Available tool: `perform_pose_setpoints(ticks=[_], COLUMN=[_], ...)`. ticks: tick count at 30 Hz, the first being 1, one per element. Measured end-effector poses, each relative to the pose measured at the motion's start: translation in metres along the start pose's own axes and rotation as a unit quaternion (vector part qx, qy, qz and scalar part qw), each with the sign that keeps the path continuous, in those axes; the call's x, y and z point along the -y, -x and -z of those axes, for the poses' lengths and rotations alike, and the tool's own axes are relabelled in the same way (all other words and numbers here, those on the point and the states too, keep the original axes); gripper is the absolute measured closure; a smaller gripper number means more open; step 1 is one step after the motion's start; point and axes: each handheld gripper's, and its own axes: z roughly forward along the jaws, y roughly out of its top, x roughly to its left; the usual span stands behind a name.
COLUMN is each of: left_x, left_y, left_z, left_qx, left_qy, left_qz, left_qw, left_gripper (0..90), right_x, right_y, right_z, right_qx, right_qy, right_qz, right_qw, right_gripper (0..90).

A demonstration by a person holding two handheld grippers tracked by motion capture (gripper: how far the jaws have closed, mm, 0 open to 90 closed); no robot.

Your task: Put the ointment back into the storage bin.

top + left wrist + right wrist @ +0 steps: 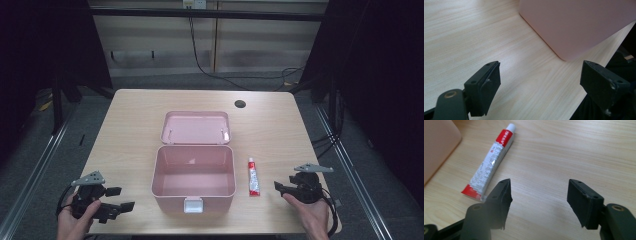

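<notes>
Pink box (194, 176) sits mid-table (130, 125), lid (196, 127) swung back flat behind it, white latch (193, 204) on near wall. Interior looks bare.

Red/white tube (254, 177) lies flat just right of box, not touching, cap toward far edge.

L hand (75, 220) at near-left corner, palm wrapped around left gripper (119, 198), pointing right toward box. Jaws wide apart, nothing between; in left gripper view box corner is ahead, near.

R hand (312, 215) at near-right, right gripper (278, 187) aimed left toward tube, jaws apart, nothing held. In right gripper view tube's crimped end is just beside one jaw; touching or not, can't tell.
</notes>
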Motion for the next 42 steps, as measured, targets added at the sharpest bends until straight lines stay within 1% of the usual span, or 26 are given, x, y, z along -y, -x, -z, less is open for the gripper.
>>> perform_pose_setpoints(ticks=[2,3,4,7,8,10,11,12,13,14,17,19,20,21,22,24,25,26,28,30,36,38,39,40,41,42], left_x=[0.0,0.001,0.001,0.0,0.0,0.0,0.001,0.001,0.001,0.001,0.0,0.001,0.001,0.001,0.001,0.002,0.002,0.002,0.002,0.003,0.003,0.003,0.003,0.003,0.003,0.003], left_y=[0.0,0.0,0.0,0.001,0.001,0.002,0.002,0.001,0.001,0.001,0.002,0.002,0.001,0.001,0.001,0.002,0.002,0.001,0.002,0.001,0.0,0.0,0.001,0.001,0.001,0.001], left_z=[0.0,0.0,0.0,0.0,0.0,-0.001,-0.001,0.0,0.0,0.0,-0.001,-0.001,-0.001,0.0,0.0,0.0,0.0,0.0,0.0,0.001,0.0,0.0,0.0,0.0,0.0,0.0], left_qx=[0.001,0.0,-0.001,0.002,0.002,0.001,0.001,0.002,0.002,0.004,0.002,0.001,0.002,0.001,0.001,0.0,0.0,0.0,0.0,-0.001,-0.001,0.001,0.0,-0.001,-0.001,-0.001], left_qy=[-0.002,-0.002,-0.003,-0.001,-0.002,-0.002,-0.002,-0.001,-0.001,-0.001,-0.001,-0.004,-0.004,-0.002,-0.003,-0.003,-0.003,-0.003,-0.001,0.0,0.0,-0.004,-0.002,-0.002,-0.001,-0.002], left_qz=[-0.001,-0.002,-0.002,-0.002,-0.003,-0.003,-0.002,-0.002,-0.002,-0.004,-0.005,-0.006,-0.005,-0.003,-0.002,-0.002,-0.001,-0.001,0.001,0.0,0.001,0.0,0.0,0.001,0.002,0.001], left_qw=[1.0,1.0,1.0,1.0,1.0,1.0,1.0,1.0,1.0,1.0,1.0,1.0,1.0,1.0,1.0,1.0,1.0,1.0,1.0,1.0,1.0,1.0,1.0,1.0,1.0,1.0], left_gripper=[16.5,16.5,16.5,16.5,16.5,16.5,16.5,16.5,16.5,16.5,16.5,16.5,16.5,16.5,16.5,16.5,16.5,16.5,16.5,16.5,16.5,16.5,16.5,16.5,16.5,16.5], right_x=[0.0,0.0,-0.001,-0.003,-0.004,-0.005,-0.006,-0.008,-0.008,-0.01,-0.013,-0.017,-0.018,-0.022,-0.023,-0.025,-0.028,-0.03,-0.035,-0.041,-0.048,-0.051,-0.053,-0.057,-0.057,-0.061], right_y=[0.001,0.0,0.0,-0.002,-0.004,-0.005,-0.006,-0.009,-0.009,-0.012,-0.015,-0.017,-0.018,-0.02,-0.022,-0.023,-0.024,-0.026,-0.028,-0.03,-0.032,-0.033,-0.034,-0.035,-0.035,-0.037], right_z=[0.001,0.002,0.004,0.007,0.008,0.009,0.009,0.01,0.01,0.011,0.013,0.015,0.015,0.015,0.015,0.015,0.015,0.015,0.016,0.017,0.01,0.006,0.005,0.003,0.003,0.0], right_qx=[-0.005,-0.005,-0.007,-0.005,-0.012,-0.013,-0.011,-0.015,-0.015,-0.026,-0.022,-0.034,-0.038,-0.041,-0.042,-0.045,-0.05,-0.048,-0.054,-0.064,-0.069,-0.065,-0.068,-0.063,-0.063,-0.062], right_qy=[0.002,0.007,0.015,0.024,0.035,0.04,0.045,0.054,0.054,0.05,0.05,0.048,0.045,0.031,0.029,0.024,0.015,0.006,-0.003,-0.019,-0.04,-0.051,-0.06,-0.066,-0.066,-0.078], right_qz=[0.003,0.005,0.01,0.009,0.011,0.014,0.02,0.026,0.026,0.019,0.02,0.014,0.011,0.007,0.009,0.009,0.006,0.006,-0.001,-0.005,-0.014,-0.015,-0.018,-0.02,-0.02,-0.013], right_qw=[1.0,1.0,0.9998,0.9997,0.9993,0.999,0.9987,0.9981,0.9981,0.9982,0.9983,0.9982,0.9982,0.9987,0.9987,0.9986,0.9986,0.9988,0.9985,0.9978,0.9967,0.9965,0.9957,0.9956,0.9956,0.995], right_gripper=[39.7,39.1,41.9,42.1,42.4,43.9,44.9,46.3,46.3,52.5,55.3,57.3,60.0,62.5,65.6,66.1,66.1,66.1,67.8,68.1,67.5,67.1,66.9,66.6,66.6,64.7])
